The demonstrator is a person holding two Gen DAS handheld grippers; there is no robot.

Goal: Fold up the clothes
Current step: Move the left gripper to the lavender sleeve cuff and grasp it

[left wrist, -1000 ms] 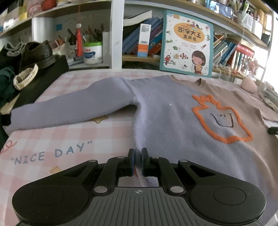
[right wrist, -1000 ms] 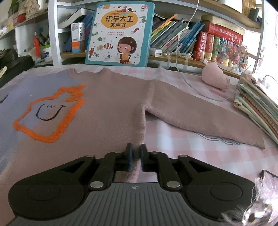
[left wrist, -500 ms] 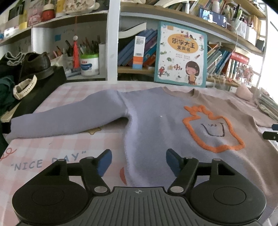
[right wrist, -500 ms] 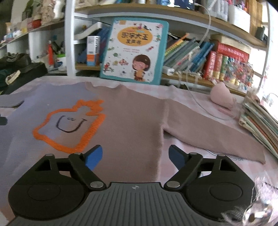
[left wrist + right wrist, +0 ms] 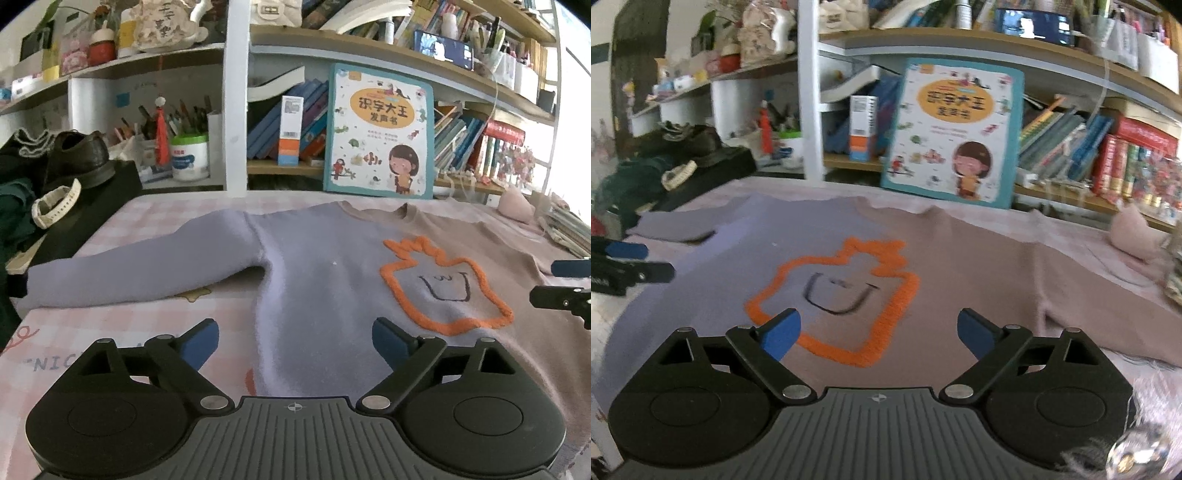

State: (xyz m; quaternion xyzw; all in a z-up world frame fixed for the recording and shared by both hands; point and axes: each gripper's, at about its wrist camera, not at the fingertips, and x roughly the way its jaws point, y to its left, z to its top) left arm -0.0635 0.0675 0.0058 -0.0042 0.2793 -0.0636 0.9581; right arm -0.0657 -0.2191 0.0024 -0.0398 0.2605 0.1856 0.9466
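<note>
Fuzzy lilac-and-tan sweater (image 5: 332,280) is lying flat; I'm holding the left gripper (image 5: 293,341) and right gripper (image 5: 877,332) released, only my left view showing its lilac sleeve (image 5: 140,273).

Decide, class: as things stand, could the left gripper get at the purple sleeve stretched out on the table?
Probably yes. The left gripper is open and holds nothing, and the purple sleeve lies flat on the tablecloth ahead and to its left, with nothing on top of it or between the two.

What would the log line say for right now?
step: fold start | sweater: flat, sleeves out | left tool: open, holding nothing | right tool: open, holding nothing
</note>
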